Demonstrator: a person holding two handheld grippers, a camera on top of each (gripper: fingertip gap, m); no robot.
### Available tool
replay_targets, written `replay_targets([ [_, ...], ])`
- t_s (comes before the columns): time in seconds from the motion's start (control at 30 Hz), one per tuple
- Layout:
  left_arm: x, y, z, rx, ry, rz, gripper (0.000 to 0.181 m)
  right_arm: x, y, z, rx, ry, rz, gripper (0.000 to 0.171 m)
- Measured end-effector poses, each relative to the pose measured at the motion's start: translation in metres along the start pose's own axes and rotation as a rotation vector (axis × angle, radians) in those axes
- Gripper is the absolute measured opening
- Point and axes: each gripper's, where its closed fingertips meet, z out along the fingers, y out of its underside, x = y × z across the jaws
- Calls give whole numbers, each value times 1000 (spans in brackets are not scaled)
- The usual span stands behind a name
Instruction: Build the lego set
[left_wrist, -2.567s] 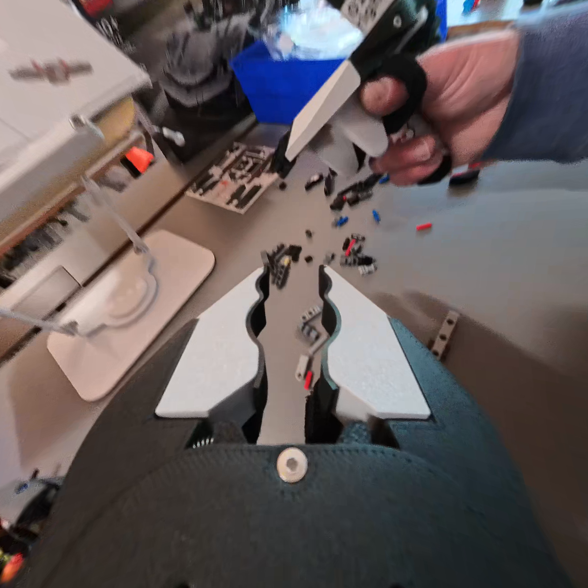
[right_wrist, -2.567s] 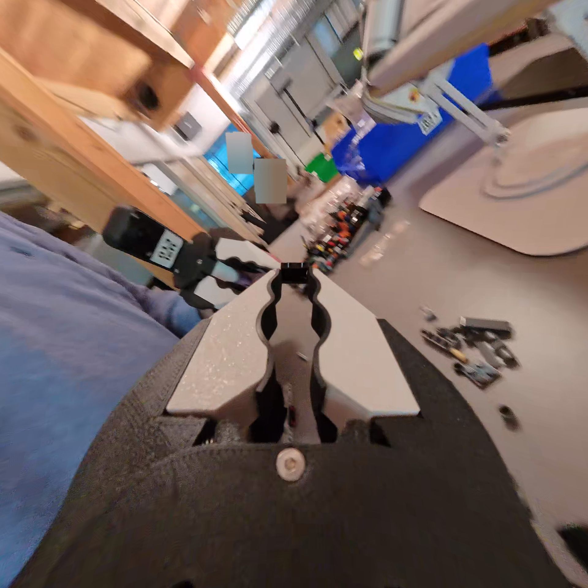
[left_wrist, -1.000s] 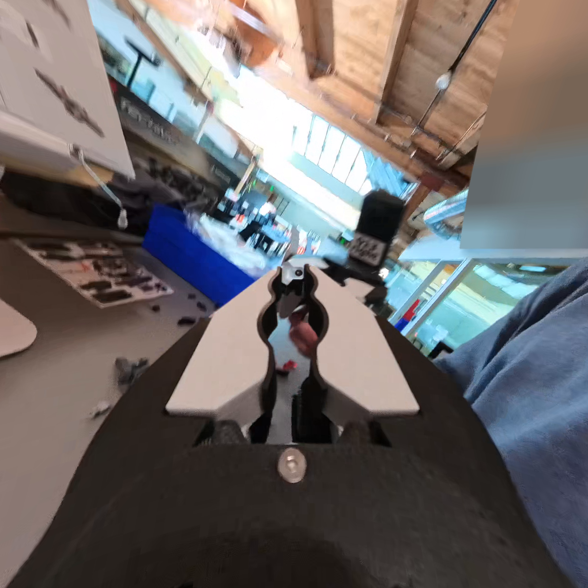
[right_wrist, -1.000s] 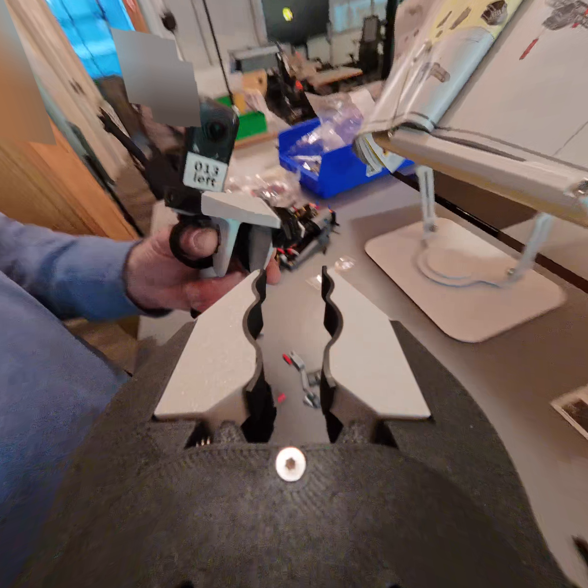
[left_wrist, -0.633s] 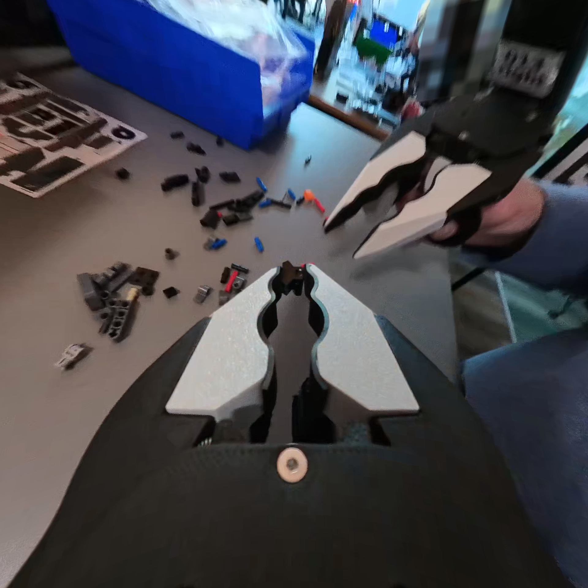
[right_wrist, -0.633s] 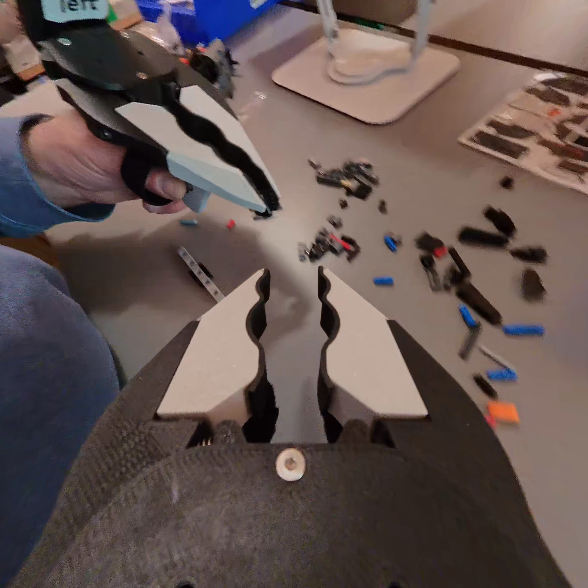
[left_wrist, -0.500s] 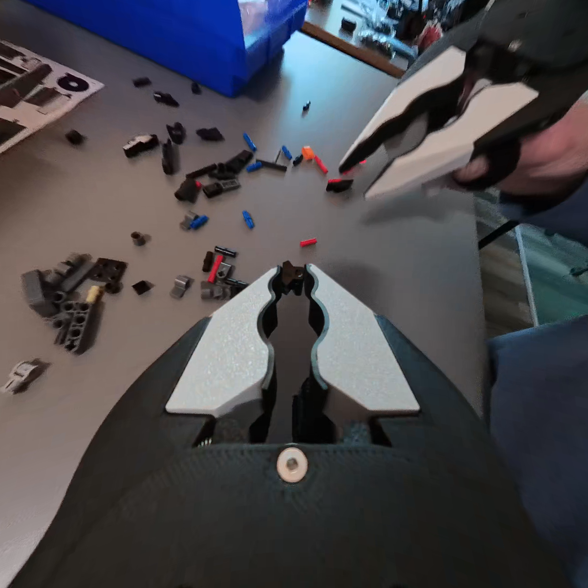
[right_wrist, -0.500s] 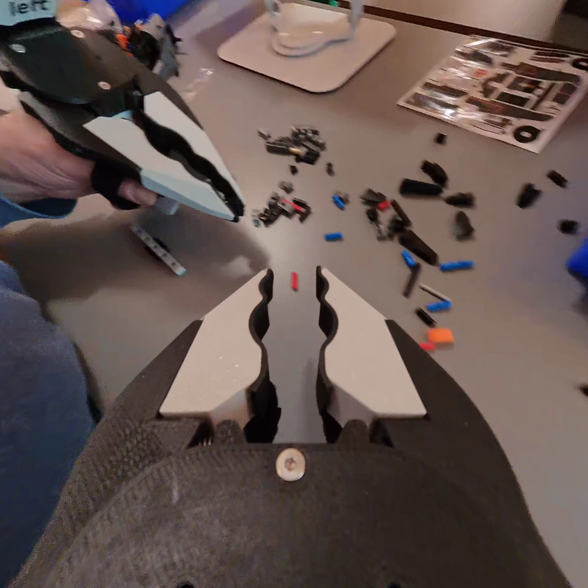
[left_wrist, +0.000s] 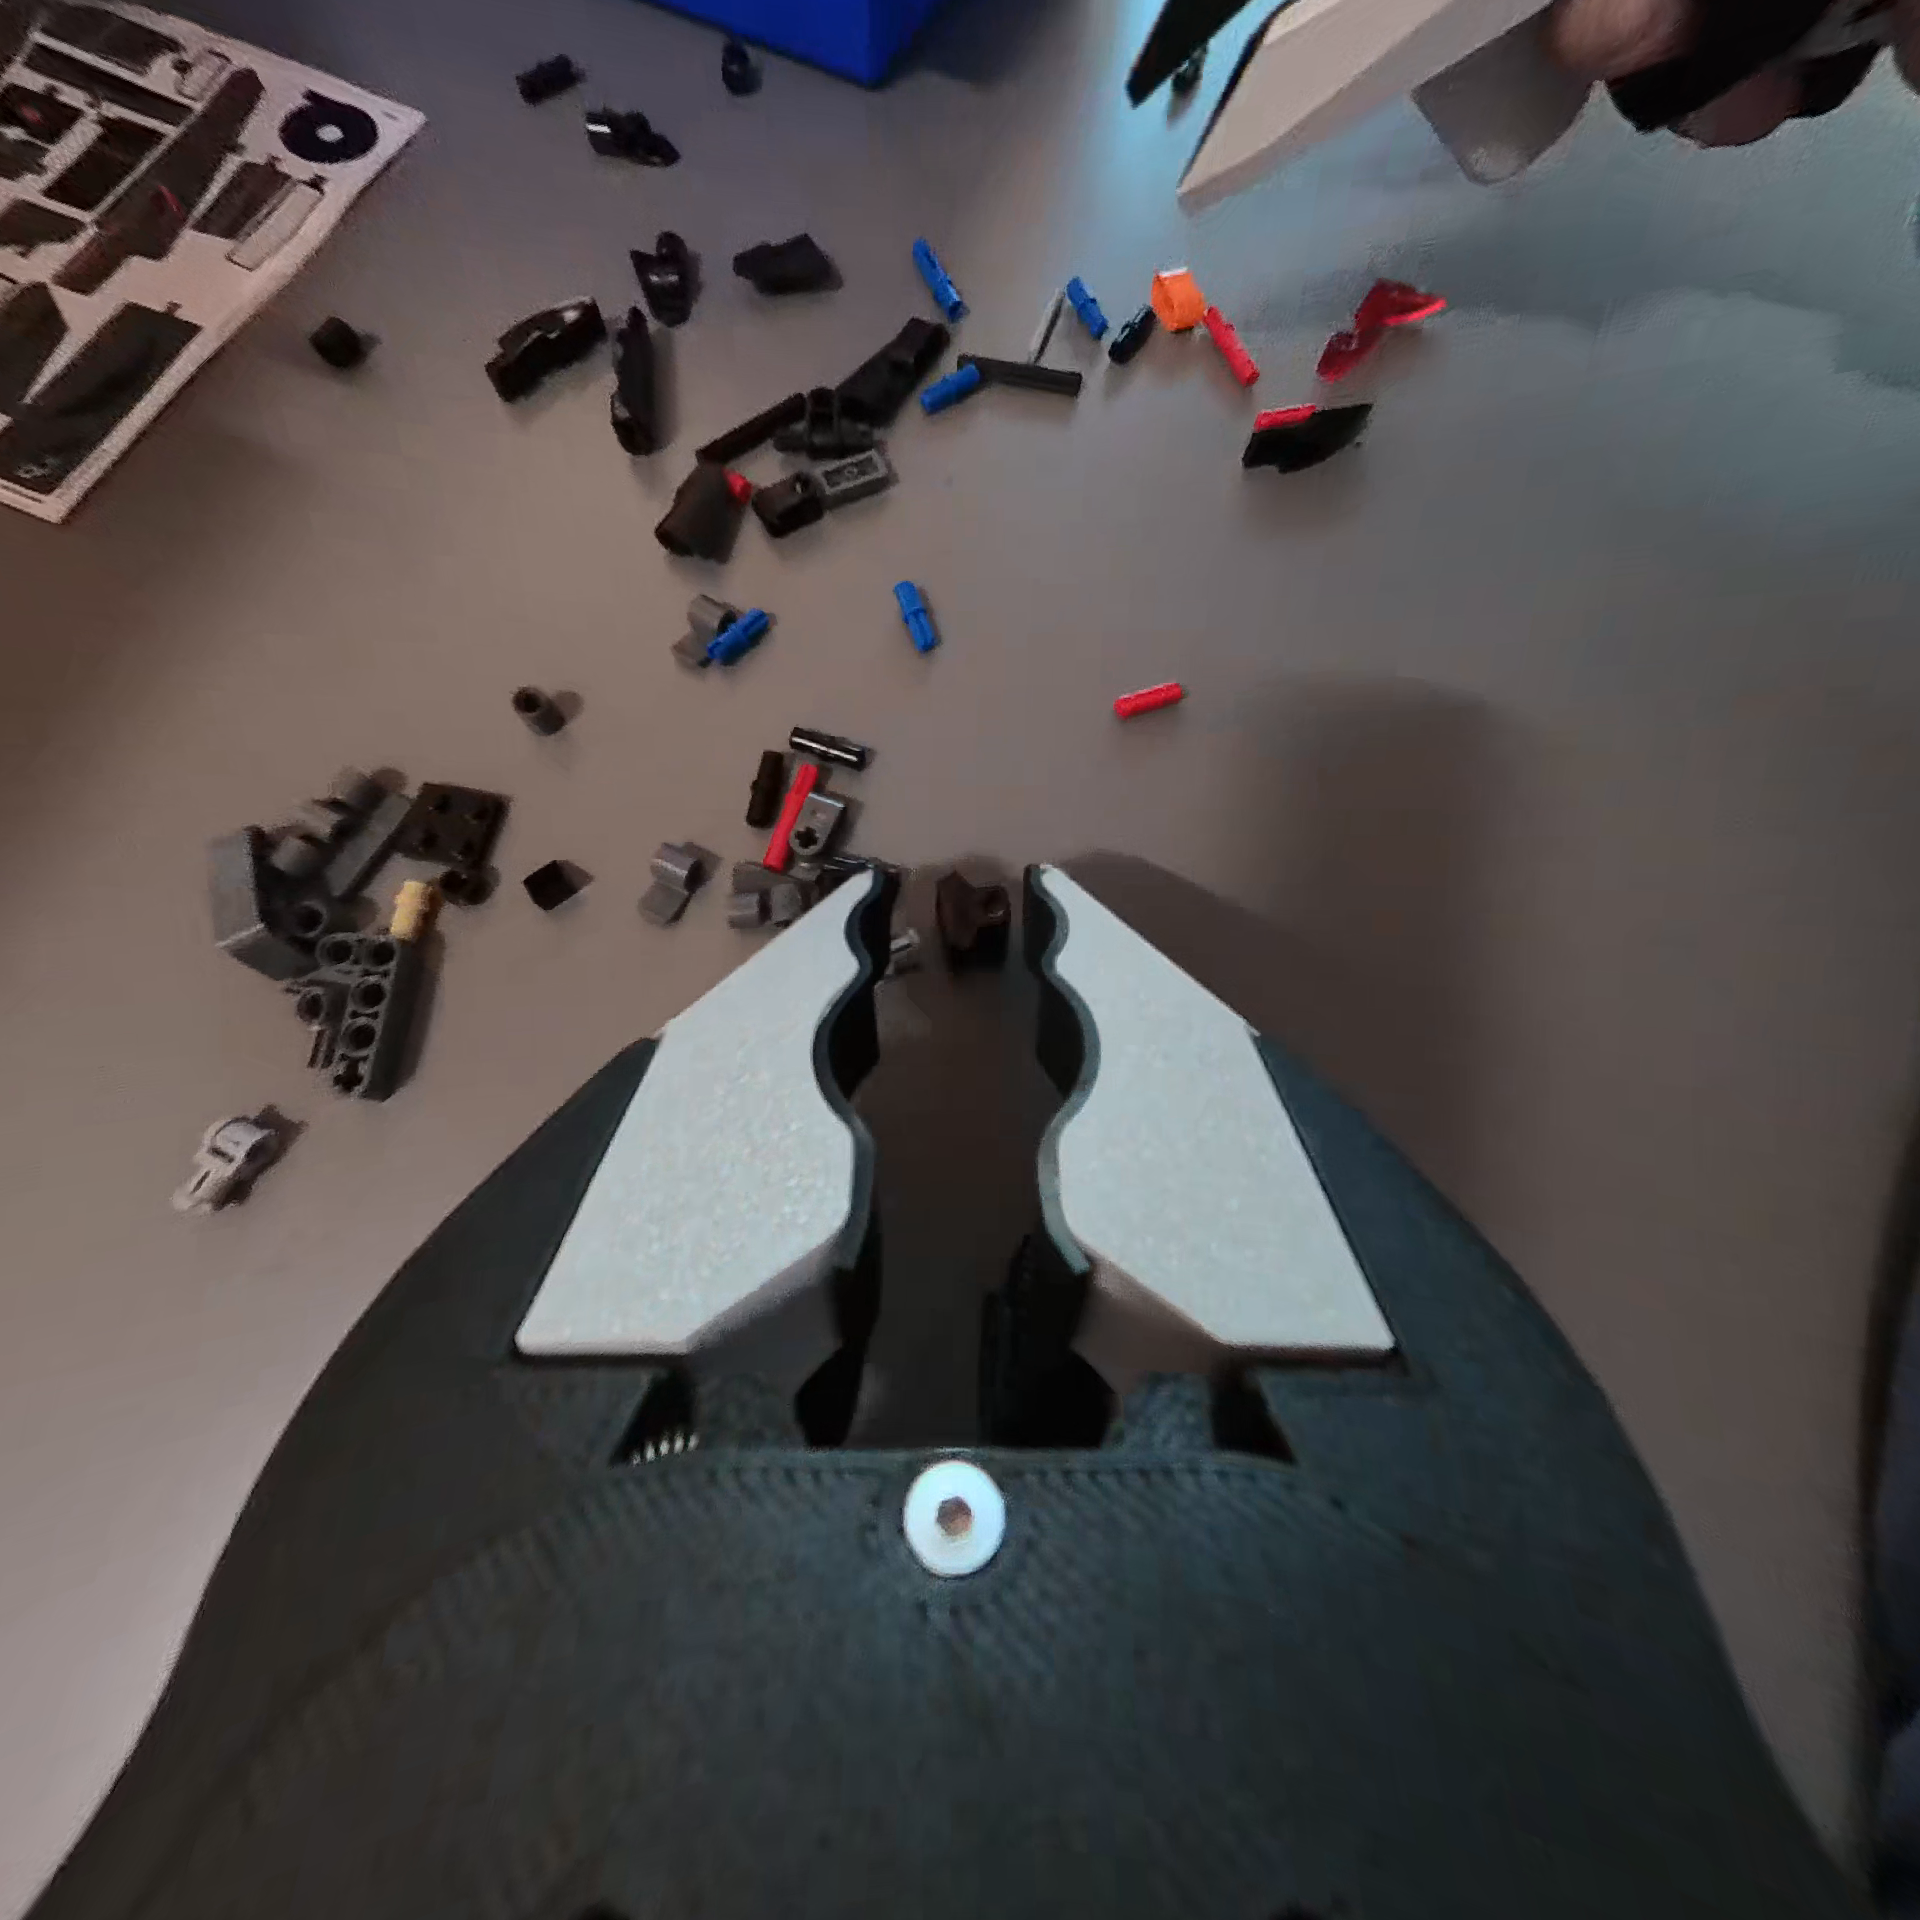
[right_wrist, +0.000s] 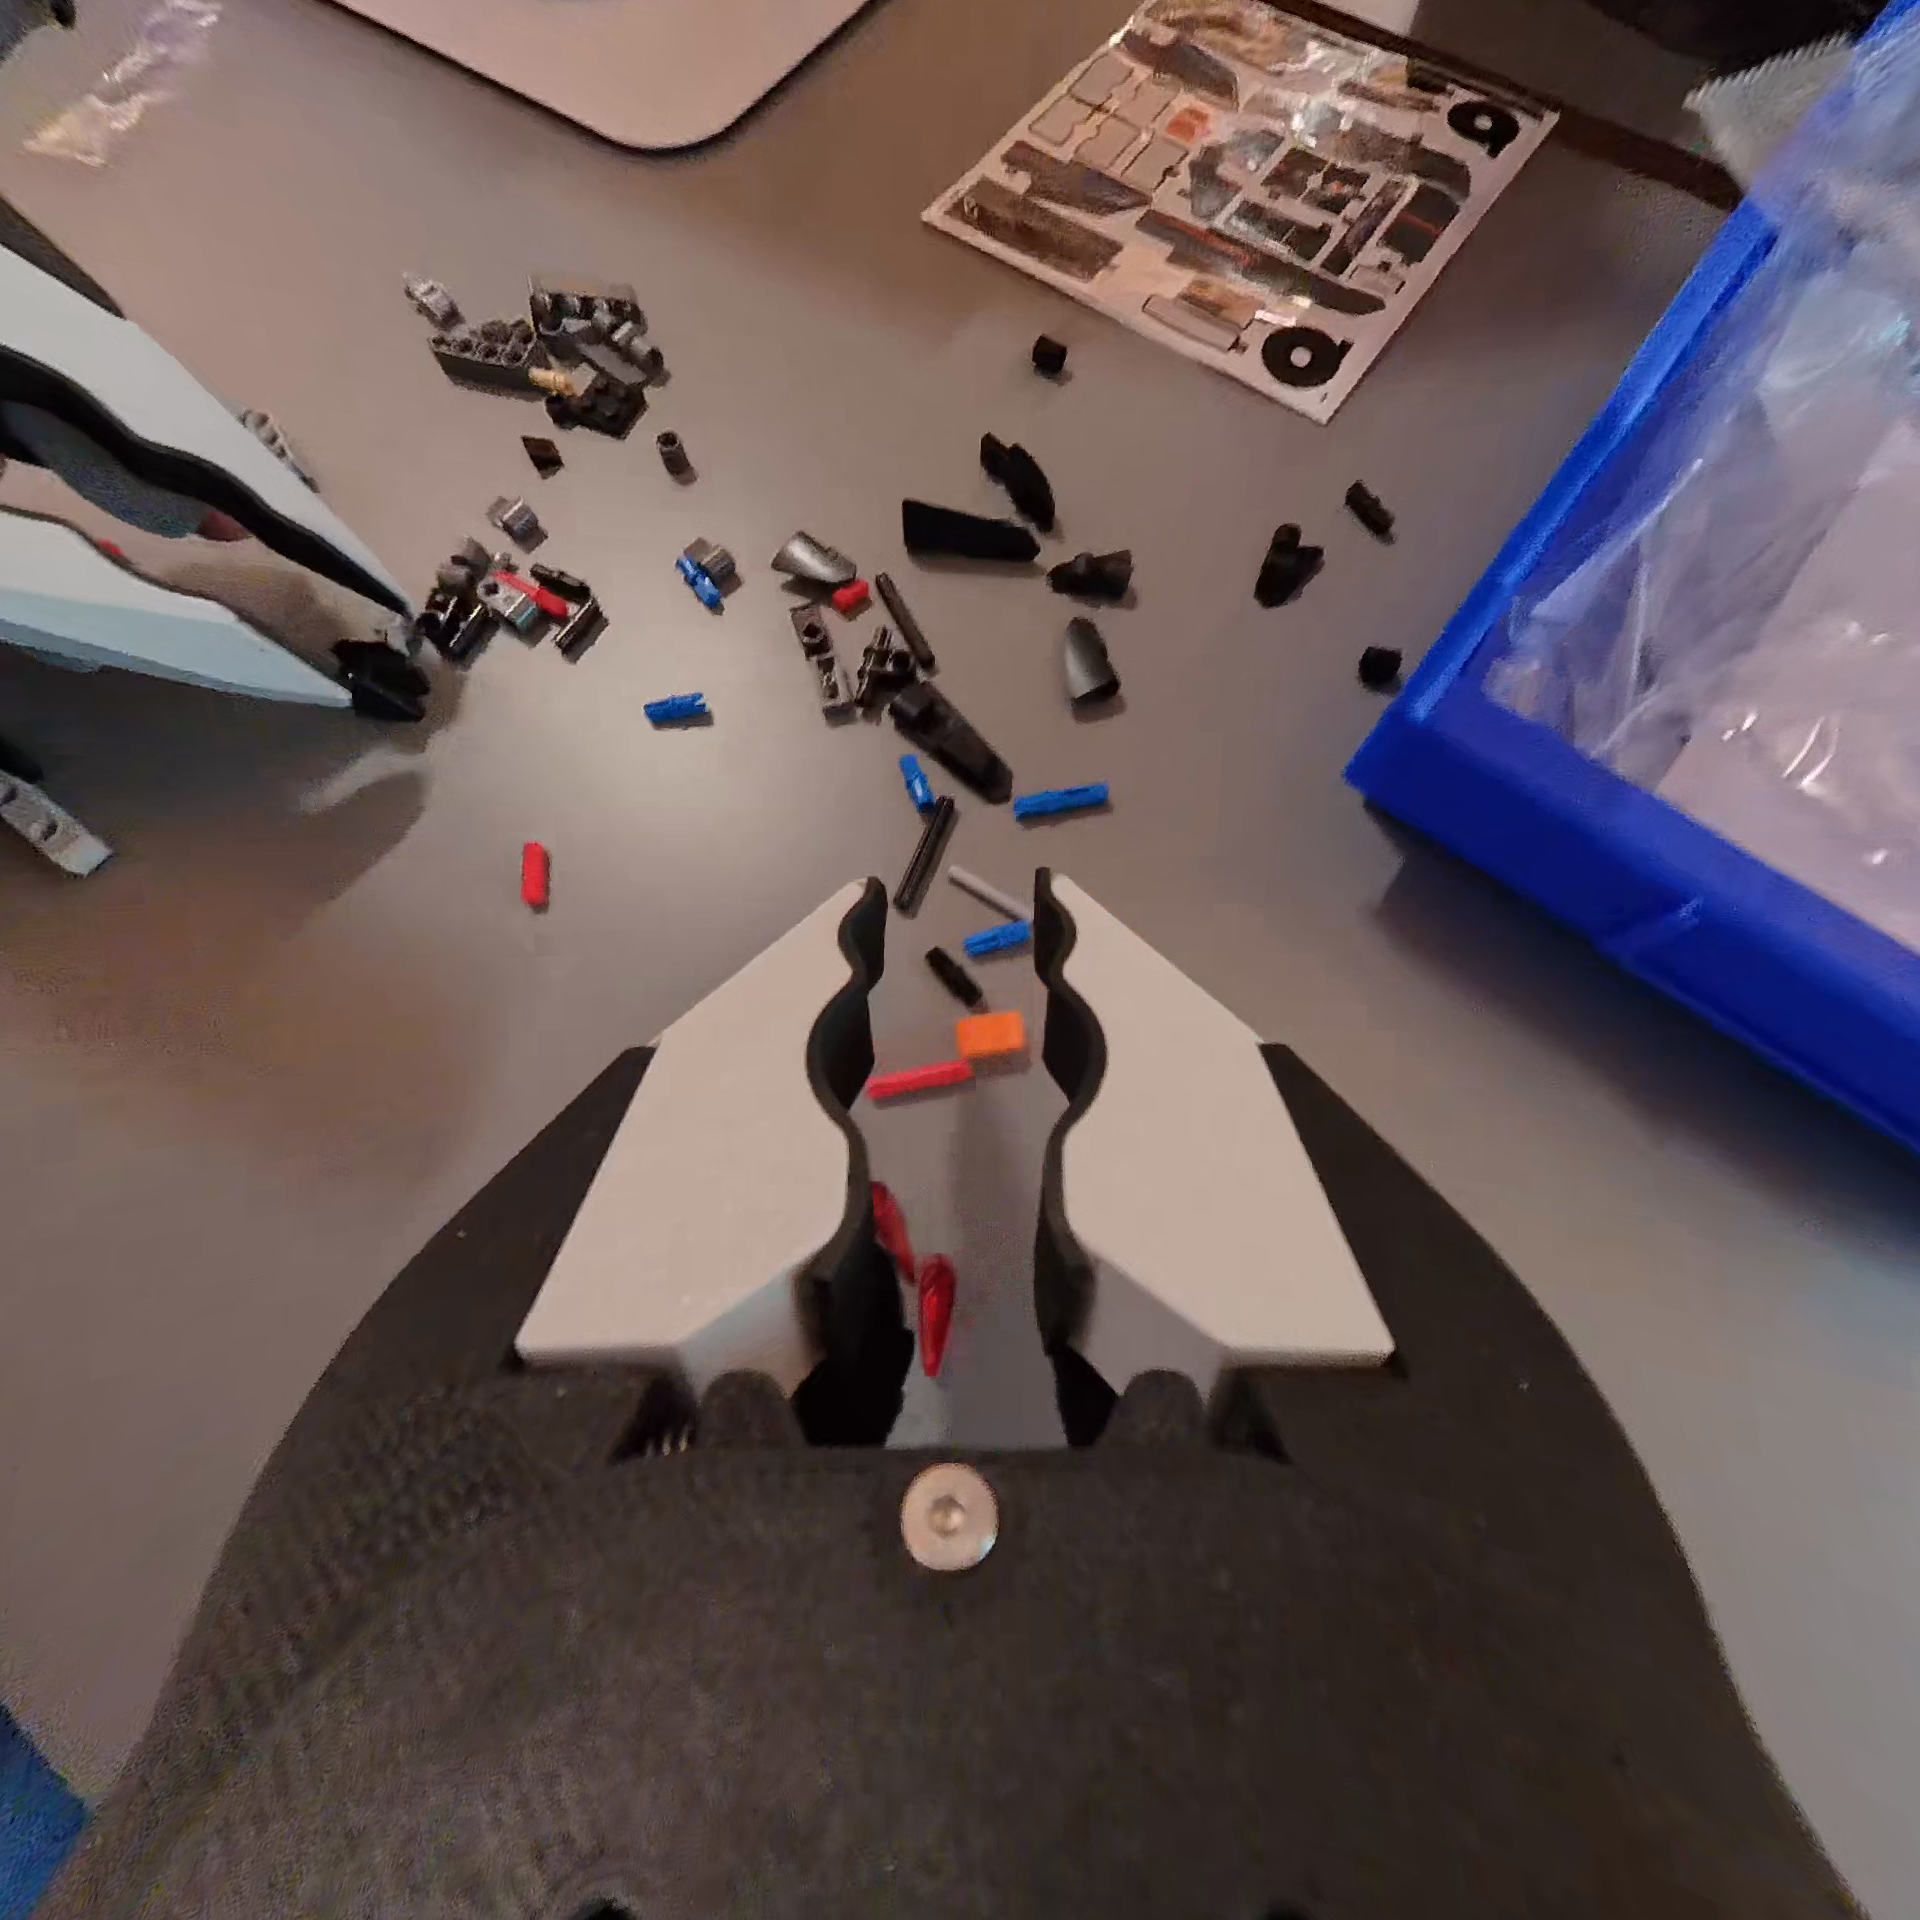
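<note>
in the left wrist view the left gripper (left_wrist: 954, 894) sits low over the grey table (left_wrist: 1558, 935), jaws spread and holding nothing, with a small dark piece (left_wrist: 968, 914) lying on the table in the gap between the tips. the lego pieces (left_wrist: 810, 436) are scattered across the upper half of the frame, a grey assembly of beams (left_wrist: 343, 966) at the left, a lone red pin (left_wrist: 1147, 700) right of centre. these bits look light, hard and smooth (likely to skate or flip if nudged), so i would take the dark piece across its flat sides, squarely, with the tips. the sticker sheet (left_wrist: 156, 208) lies in the upper left corner, and the right gripper (left_wrist: 1195, 114) hangs at the upper right, well apart. a cluster of grey and red bits (left_wrist: 790, 842) crowds just left of the tips and could get pushed. in the right wrist view the right gripper (right_wrist: 956, 899) is also spread and empty, above a blue pin (right_wrist: 995, 937), a black pin (right_wrist: 952, 975), an orange tile (right_wrist: 990, 1035) and a red rod (right_wrist: 916, 1078), all seen between its fingers. the left gripper shows at the left edge beside the dark piece. a blue bin (right_wrist: 1621, 831) with clear bags fills the right side, near the scatter, and a white stand base (right_wrist: 623, 62) sits at the top.
</note>
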Motion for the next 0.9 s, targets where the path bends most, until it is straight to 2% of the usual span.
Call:
replay_targets([
  [0.37,-24,-7,-32,55,-102,-44,28,14,-16,12,3,-12,-25,28],
  [0.6,-27,-24,-33,92,-102,-31,26,12,-64,69,-48,27,-72,27],
  [0.73,-26,-25,-39,104,-104,-22,26,9,-65,104,-167,-25,-45,28],
  [0.9,-31,-18,-54,127,-120,-52,26,17,-58,129,-276,25,-75,23],
])
